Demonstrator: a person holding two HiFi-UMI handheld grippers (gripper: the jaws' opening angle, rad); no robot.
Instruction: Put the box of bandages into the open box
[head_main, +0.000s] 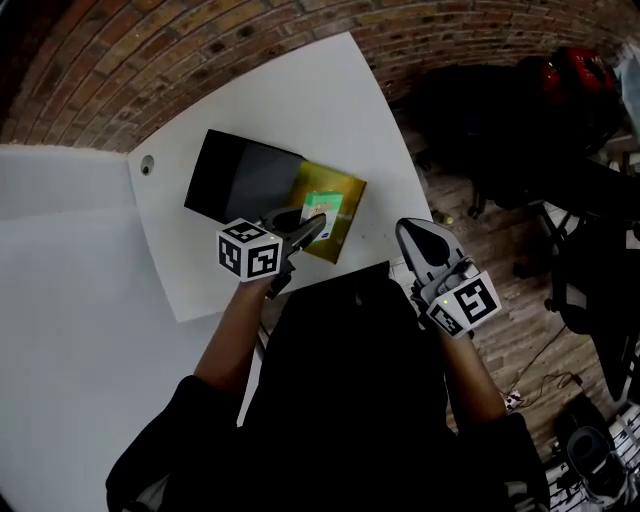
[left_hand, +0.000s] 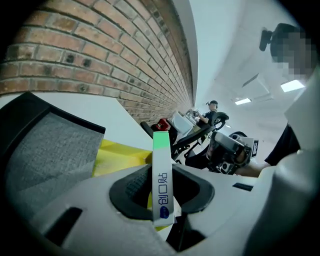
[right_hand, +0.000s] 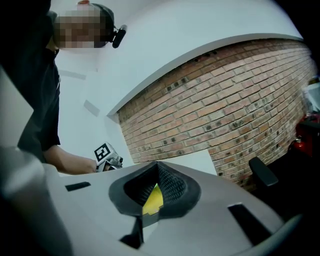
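Left gripper (left_hand: 161, 176): pinching your box of bandages (left_hand: 162, 150) edge-on, held over the yellow-lined open box (head_main: 348, 192) (black lid (head_main: 240, 180) lying alongside), ready for lowering. Right gripper (right_hand: 157, 169): empty, jaws seemingly pressed together, held clear so it blocks nothing.

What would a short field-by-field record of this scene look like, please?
table: white, beside a brick wall
open box: on the table, yellow inside, black lid flipped open
bandage box: gripped on edge, over the open box's yellow inside
left gripper: shut on the bandage box
right gripper: jaws together, empty, near the table's edge
task: bandage box not yet released
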